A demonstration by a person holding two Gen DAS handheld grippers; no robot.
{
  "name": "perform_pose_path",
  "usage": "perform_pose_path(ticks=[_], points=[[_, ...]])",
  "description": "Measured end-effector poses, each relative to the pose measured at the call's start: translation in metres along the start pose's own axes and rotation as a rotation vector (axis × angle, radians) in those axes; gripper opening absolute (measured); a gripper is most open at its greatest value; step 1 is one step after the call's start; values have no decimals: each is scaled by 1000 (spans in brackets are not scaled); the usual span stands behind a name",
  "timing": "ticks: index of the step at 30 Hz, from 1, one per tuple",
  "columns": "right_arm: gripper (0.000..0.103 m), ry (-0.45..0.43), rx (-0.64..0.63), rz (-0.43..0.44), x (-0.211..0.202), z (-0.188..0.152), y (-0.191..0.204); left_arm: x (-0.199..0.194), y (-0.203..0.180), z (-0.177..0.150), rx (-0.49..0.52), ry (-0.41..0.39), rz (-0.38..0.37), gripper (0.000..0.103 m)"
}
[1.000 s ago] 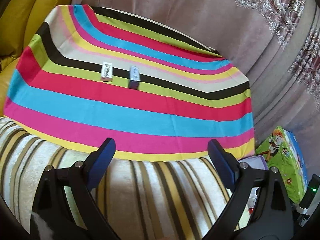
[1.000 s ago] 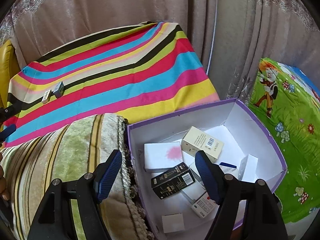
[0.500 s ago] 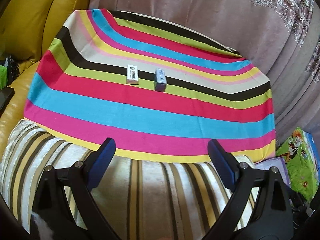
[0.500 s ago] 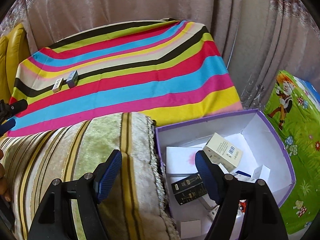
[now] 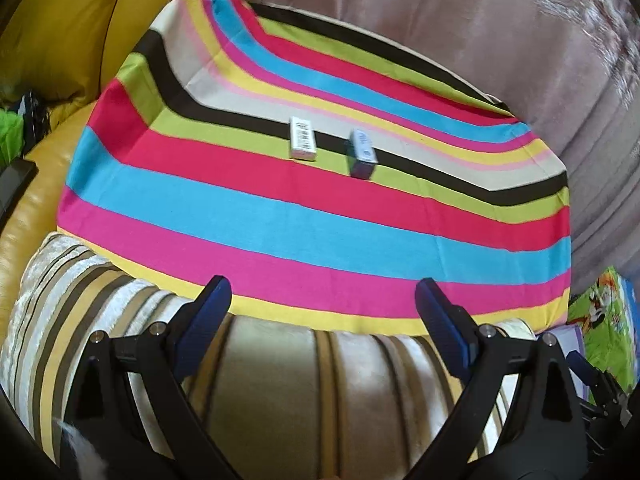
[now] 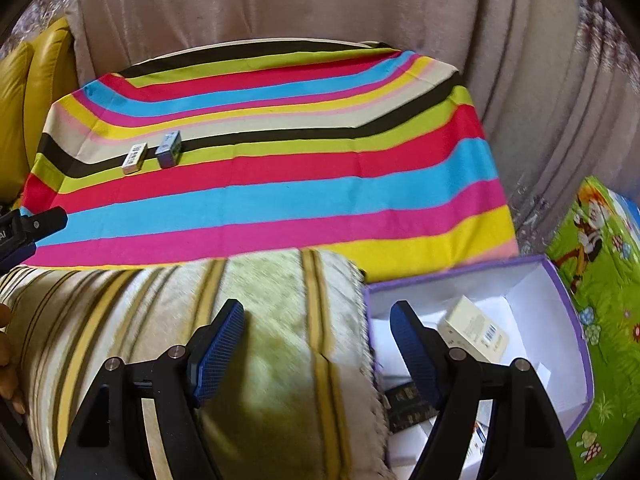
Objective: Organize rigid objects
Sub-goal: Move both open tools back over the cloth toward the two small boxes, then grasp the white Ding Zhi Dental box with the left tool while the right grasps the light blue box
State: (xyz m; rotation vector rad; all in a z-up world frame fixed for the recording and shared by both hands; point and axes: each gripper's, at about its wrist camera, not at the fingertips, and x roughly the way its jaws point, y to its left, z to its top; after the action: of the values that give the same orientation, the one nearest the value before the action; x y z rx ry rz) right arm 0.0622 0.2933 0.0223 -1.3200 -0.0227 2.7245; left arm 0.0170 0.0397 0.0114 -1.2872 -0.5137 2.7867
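A small white box (image 5: 303,143) and a grey-blue box (image 5: 362,153) lie side by side on the striped cloth (image 5: 280,216). They also show in the right wrist view as the white box (image 6: 135,158) and the grey-blue box (image 6: 168,149). My left gripper (image 5: 323,320) is open and empty, over the striped cushion (image 5: 280,392) in front of the cloth. My right gripper (image 6: 318,354) is open and empty, over the cushion's right edge beside the purple-rimmed box (image 6: 560,280), which holds several small cartons, such as a cream one (image 6: 474,330).
A yellow leather sofa (image 5: 60,60) stands at the left. Pink curtains (image 6: 360,8) hang behind the cloth. A green cartoon-print surface (image 6: 596,280) lies at the right. The left gripper's tips (image 6: 32,224) show at the left edge of the right wrist view.
Both grippers have swung left. The two boxes drifted right in both views, and the purple-rimmed box slid toward the right edge of the right wrist view. Both stay open.
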Motion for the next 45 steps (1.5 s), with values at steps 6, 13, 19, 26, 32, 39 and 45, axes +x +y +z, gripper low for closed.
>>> perform_pose_path(ticks=[6,13,19,26,32,39,45], points=[[76,7,-45,51,20,24,28,21,14,16,-21,43,-2,91],[76,-4,-70,124,42,61,58,49,11,51,28,36,23,88],[76,-31,-94,143,62,93,82,83,10,87,46,31,39,84],[76,-41,-66,137,87,118,95,134,7,115,42,77,71,78],[76,-30,-54,133,104,128,101,169,-1,130,75,117,142,78],[76,-18,-55,132,123,138,111,190,-6,131,160,136,201,68],[76,-16,-79,135,137,147,126,183,-2,127,217,117,189,35]])
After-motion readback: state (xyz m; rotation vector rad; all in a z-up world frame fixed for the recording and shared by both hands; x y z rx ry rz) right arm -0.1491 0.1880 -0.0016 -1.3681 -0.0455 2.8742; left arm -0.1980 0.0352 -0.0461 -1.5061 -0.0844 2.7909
